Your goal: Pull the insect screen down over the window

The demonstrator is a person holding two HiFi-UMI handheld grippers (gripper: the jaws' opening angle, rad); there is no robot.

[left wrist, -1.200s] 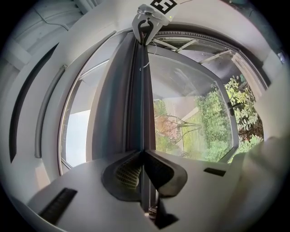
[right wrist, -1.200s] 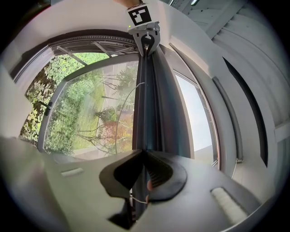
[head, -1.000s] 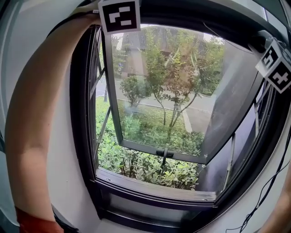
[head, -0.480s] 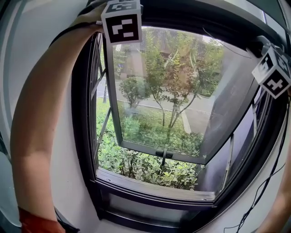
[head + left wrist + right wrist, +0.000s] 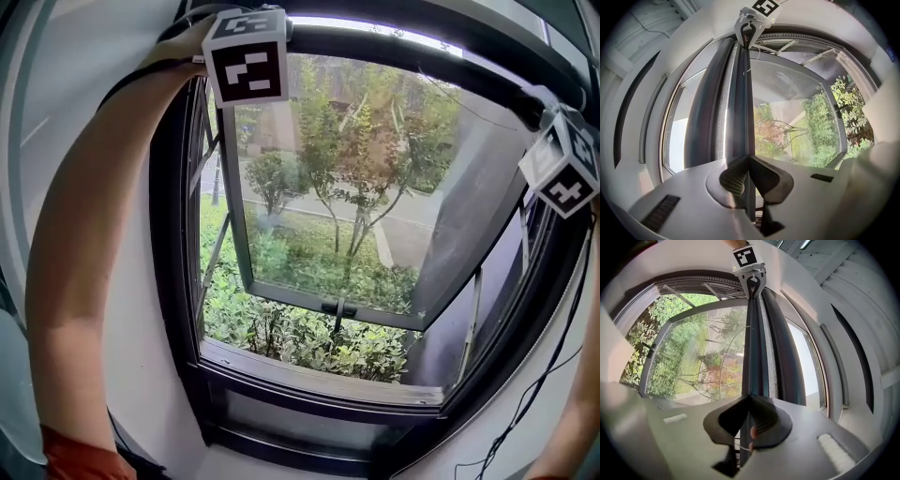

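Both grippers sit lower than a second ago, and the screen bar [image 5: 403, 49] has dropped with them; a daylight strip now shows above it. Left gripper [image 5: 748, 161] is clamped on the screen bar's left end, right gripper [image 5: 749, 401] on its right end. It spans the window [image 5: 319, 373] top, sash [image 5: 328, 305] swung outward.

Two grippers are up at the top of the window [image 5: 176, 281]: the left gripper [image 5: 747, 165] and the right gripper [image 5: 749, 414]. Across the window's top runs one insect screen bar [image 5: 412, 54]. Inside the window hangs one open sash [image 5: 236, 234], with one handle [image 5: 339, 309].
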